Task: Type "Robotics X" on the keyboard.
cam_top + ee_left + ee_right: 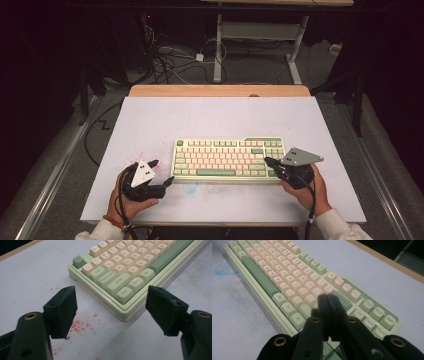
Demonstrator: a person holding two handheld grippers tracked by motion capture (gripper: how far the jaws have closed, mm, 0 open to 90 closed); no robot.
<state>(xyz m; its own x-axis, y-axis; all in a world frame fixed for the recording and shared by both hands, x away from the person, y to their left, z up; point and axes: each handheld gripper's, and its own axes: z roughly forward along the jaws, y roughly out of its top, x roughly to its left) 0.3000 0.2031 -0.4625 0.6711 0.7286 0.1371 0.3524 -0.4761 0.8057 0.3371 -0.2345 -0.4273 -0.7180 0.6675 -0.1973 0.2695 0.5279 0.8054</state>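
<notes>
Fingers of the right gripper point(328, 300): pressed flat together with nothing between them, tips poised over the right-hand end of the keyboard point(287, 280), above the pale keys near the green Enter-side block; whether the tips touched a keycap could not be told. Fingers point(62, 310) of the left gripper point(112, 305): spread wide, holding nothing, hovering just off the keyboard's near left corner by the Ctrl key, apart from it.

Item, keyboard point(229, 159): pale green case with cream and green caps, lying flat and square near the front middle of the white table point(150, 125), with the left gripper point(159, 172) beside its left end and the right gripper point(272, 164) at its right end.

Item, table surface: scattered red specks point(80, 325) under the left gripper; a faint blue smear point(223, 268) in front of the keyboard.

Risks, as judged:
- Closed right tips were broader than a single cap; a downward press could likely strike two keys at once or land on a gap.
- A slanted push could skid the board across the smooth top, since nothing pinned it.
- Left fingers, if closed at the corner, might clip Ctrl or lift the edge.
- Trailing cable point(311, 210) might snag the table's front edge.
</notes>
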